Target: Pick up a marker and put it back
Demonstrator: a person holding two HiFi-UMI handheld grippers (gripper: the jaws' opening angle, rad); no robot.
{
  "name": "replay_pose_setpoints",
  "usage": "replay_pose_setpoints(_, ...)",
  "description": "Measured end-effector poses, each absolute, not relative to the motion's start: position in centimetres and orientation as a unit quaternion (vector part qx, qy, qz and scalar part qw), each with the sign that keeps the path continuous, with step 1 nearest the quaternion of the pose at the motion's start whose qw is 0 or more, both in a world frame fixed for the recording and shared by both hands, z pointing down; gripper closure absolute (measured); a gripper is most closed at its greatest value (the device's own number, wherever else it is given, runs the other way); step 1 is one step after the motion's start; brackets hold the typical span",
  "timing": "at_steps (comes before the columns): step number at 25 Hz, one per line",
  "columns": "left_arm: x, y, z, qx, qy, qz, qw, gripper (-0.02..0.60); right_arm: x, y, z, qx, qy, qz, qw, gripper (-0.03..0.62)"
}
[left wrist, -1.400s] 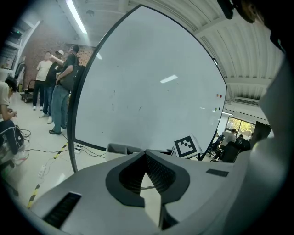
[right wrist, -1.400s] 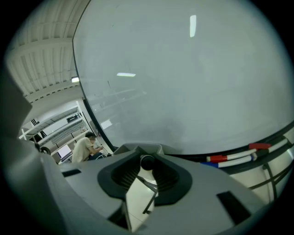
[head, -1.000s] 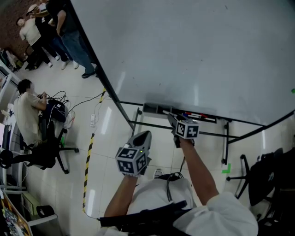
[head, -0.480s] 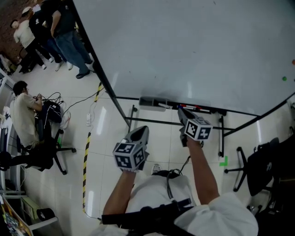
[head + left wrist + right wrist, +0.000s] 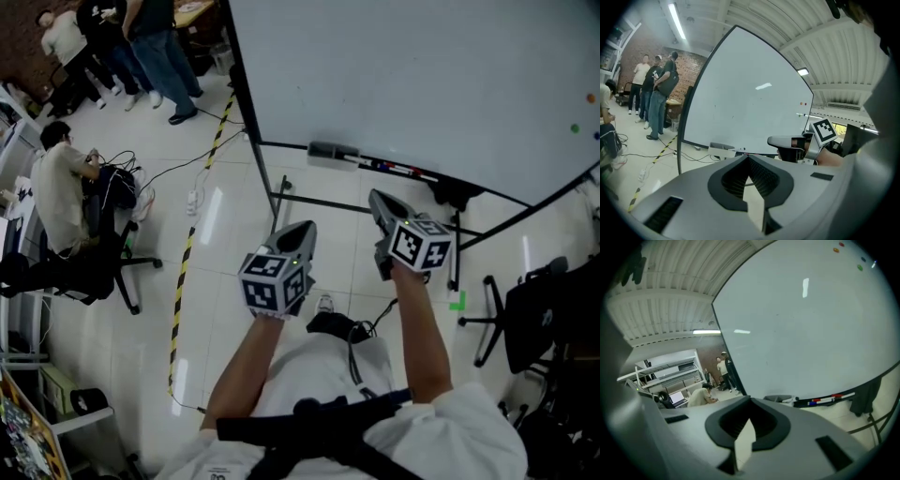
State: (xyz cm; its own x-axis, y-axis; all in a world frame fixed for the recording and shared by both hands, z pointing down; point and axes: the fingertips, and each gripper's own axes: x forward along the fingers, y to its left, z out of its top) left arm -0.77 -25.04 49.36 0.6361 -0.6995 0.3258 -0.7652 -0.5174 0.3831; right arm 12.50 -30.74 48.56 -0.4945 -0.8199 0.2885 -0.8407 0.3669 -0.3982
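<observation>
Several markers [image 5: 394, 169] lie in a row on the whiteboard's tray [image 5: 441, 178], red and blue ones [image 5: 827, 399] showing in the right gripper view. My right gripper [image 5: 379, 197] hangs in the air short of the tray, shut, with nothing between its jaws [image 5: 751, 401]. My left gripper [image 5: 302, 228] hovers lower and to the left, also shut and empty [image 5: 749, 157]. In the left gripper view the right gripper [image 5: 787, 140] shows off to the right. A grey eraser [image 5: 333, 150] sits at the tray's left end.
The large whiteboard [image 5: 422, 75] stands on a black frame with legs [image 5: 272, 197] on the tiled floor. Several people [image 5: 141, 37] stand at the far left, and one person sits on an office chair [image 5: 66, 197]. Cables and striped floor tape [image 5: 183, 281] run on the left. A black chair [image 5: 544, 309] is at the right.
My right gripper has drawn back from the tray, where it was next to the markers. Both grippers are now farther from the whiteboard, and the markers stay on the tray.
</observation>
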Motion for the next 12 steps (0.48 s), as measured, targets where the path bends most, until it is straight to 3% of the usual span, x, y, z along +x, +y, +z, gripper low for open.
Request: replay_pose_setpoints(12, -6.5, -8.5, 49.1, 0.877, -0.397, 0.057, 0.265, 0.584, 2.7, -9.7, 48.6, 0.482, -0.835, 0.266, 0.025, 0.594)
